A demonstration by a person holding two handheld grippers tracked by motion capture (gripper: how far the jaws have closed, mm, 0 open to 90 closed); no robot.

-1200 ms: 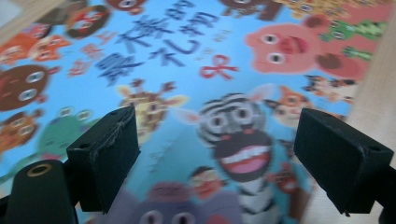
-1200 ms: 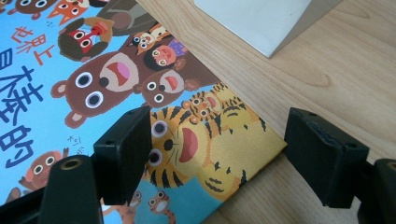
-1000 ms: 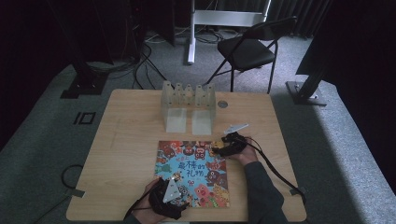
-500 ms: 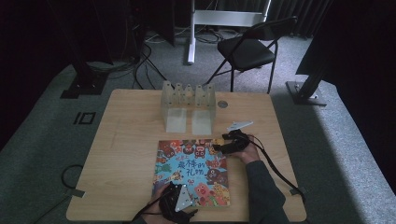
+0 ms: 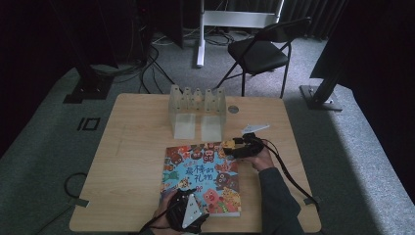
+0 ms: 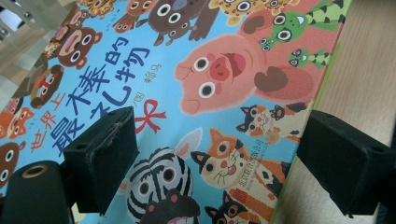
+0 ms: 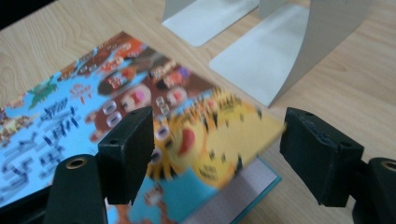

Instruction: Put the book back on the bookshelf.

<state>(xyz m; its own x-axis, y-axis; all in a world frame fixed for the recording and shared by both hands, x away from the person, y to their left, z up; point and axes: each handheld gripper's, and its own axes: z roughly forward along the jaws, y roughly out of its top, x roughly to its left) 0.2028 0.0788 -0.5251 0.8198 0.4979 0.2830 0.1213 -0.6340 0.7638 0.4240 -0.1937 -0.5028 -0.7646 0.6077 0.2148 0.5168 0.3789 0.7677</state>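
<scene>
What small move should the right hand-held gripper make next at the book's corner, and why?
Probably close the right hand-held gripper on the book cover's corner. That corner, with a yellow tiger on it, is lifted off the page beneath and sits between open jaws, not yet pinched.

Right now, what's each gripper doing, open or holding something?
Left gripper: open over the colourful animal picture book, holding nothing.
Right gripper: open at the book's lifted cover corner, not clamped on it.
</scene>
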